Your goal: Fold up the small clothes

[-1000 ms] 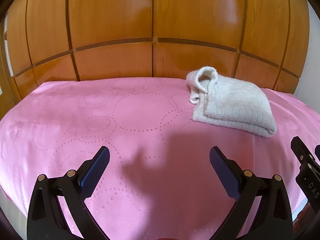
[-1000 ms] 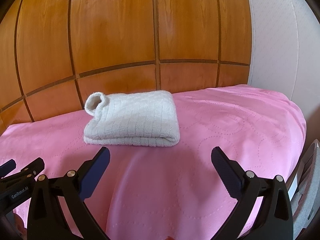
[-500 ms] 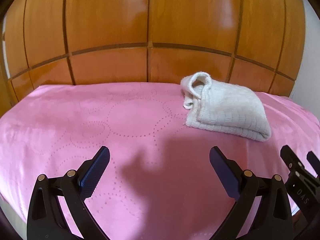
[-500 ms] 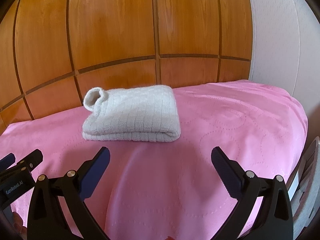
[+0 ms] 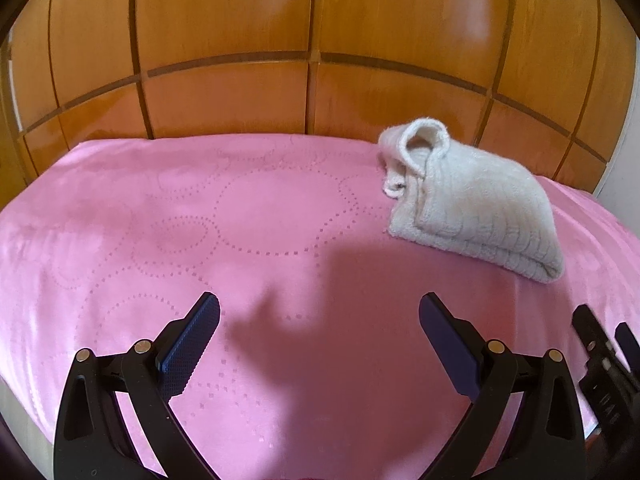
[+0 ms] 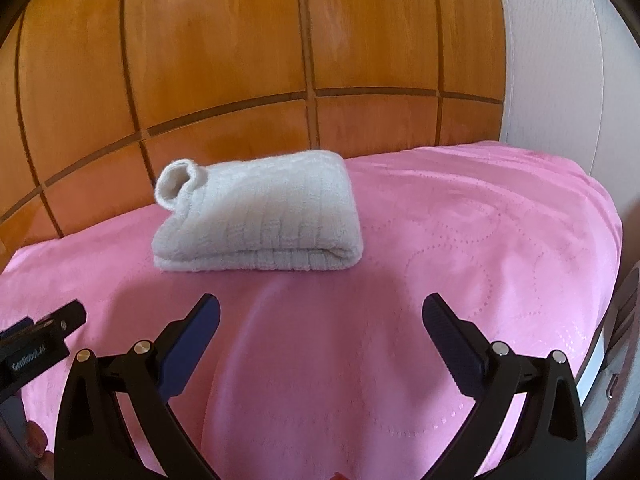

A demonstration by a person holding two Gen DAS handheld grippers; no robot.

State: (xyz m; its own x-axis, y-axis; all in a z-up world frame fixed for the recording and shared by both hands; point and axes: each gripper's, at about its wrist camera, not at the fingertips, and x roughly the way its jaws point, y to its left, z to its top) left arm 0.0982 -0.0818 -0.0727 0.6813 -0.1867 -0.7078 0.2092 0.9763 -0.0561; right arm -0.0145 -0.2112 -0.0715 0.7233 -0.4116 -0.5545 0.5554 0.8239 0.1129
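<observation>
Right wrist view: folded white garment (image 6: 258, 234) lies on pink bed (image 6: 460, 248), slightly nearer than a second ago. Left claw (image 5: 319, 322) and right claw (image 6: 320, 322) wide, empty. Fold looks finished.

Bright, even daylight; soft glare on wood panels (image 5: 224, 12); gripper shadow on pink cover (image 5: 320, 280); heavy fisheye bending, dark vignetted corners; slight blur.

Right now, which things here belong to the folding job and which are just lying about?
Part of the job:
- white knit garment, folded, lying on the pink bedspread
- left tongs, open
- right tongs, open

Just there:
- wooden headboard
- white padded panel on the right
</observation>
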